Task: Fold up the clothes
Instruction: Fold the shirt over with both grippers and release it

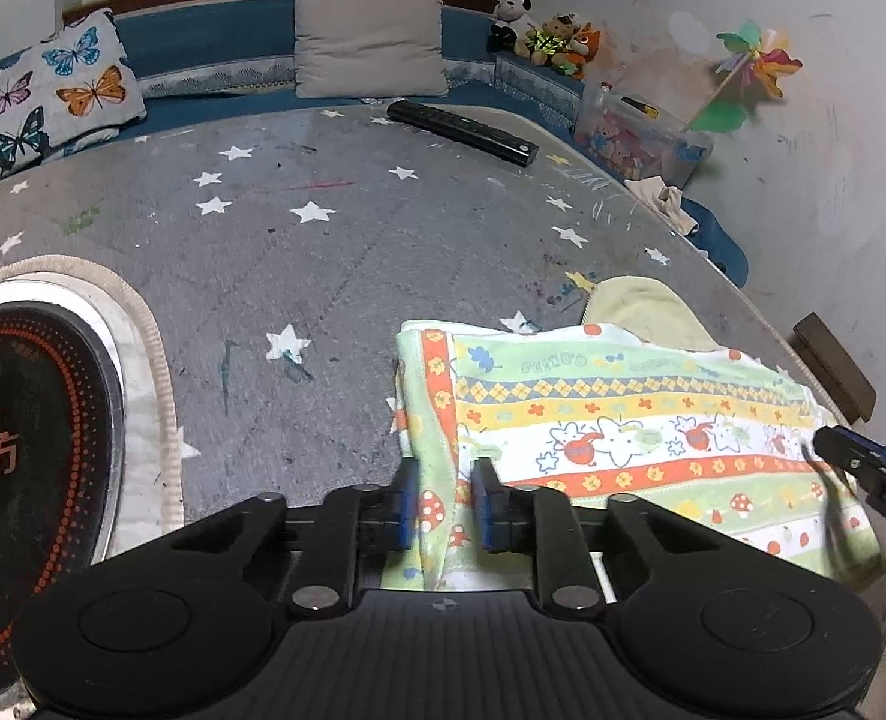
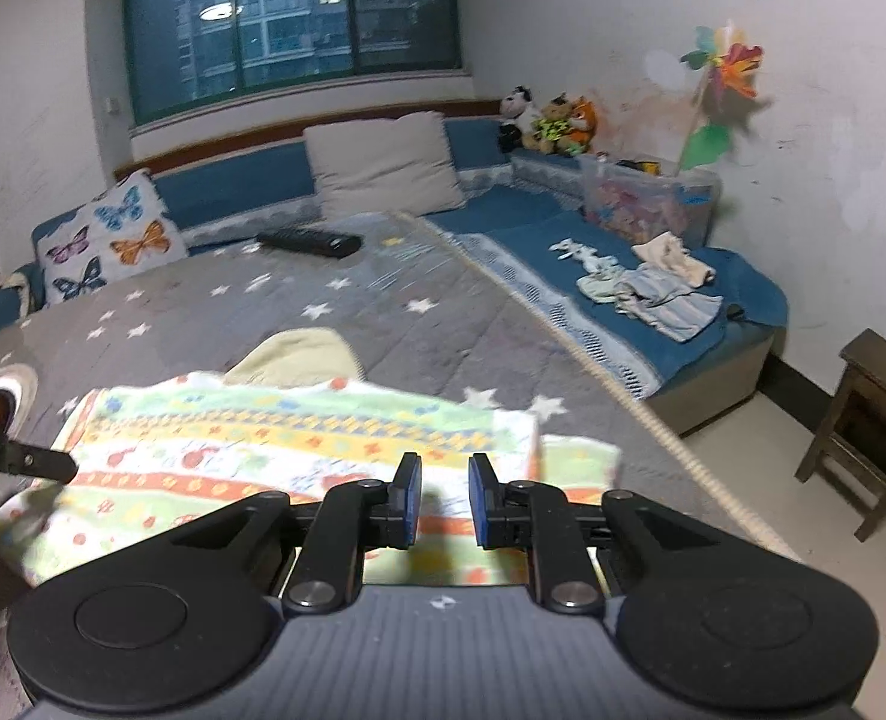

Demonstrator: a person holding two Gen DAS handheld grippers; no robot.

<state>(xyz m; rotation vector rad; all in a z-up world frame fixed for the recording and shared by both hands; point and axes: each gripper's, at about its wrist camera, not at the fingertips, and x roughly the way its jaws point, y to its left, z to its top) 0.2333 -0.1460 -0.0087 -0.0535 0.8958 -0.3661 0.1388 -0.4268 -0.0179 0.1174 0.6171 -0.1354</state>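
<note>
A colourful patterned towel (image 1: 622,408) lies folded on the grey star-print bed cover (image 1: 323,276), near its front right corner. A pale yellow cloth (image 1: 640,312) sticks out from behind it. My left gripper (image 1: 447,468) sits low over the towel's left border. That border runs through the gap between the blue pads, which stand a little apart and do not press on it. My right gripper (image 2: 444,462) hovers over the towel (image 2: 293,438) near its right end, jaws slightly apart with nothing pinched. Each gripper's tip shows at the edge of the other's view: the right (image 1: 862,468), the left (image 2: 41,462).
A round black cooktop (image 1: 29,450) with red markings sits at the bed's left. A black remote (image 1: 460,132) lies far back, before pillows (image 1: 365,42). Loose clothes (image 2: 652,294) lie on the blue sofa (image 2: 760,300). A toy box (image 2: 646,198) and a wooden stool (image 2: 868,420) stand right.
</note>
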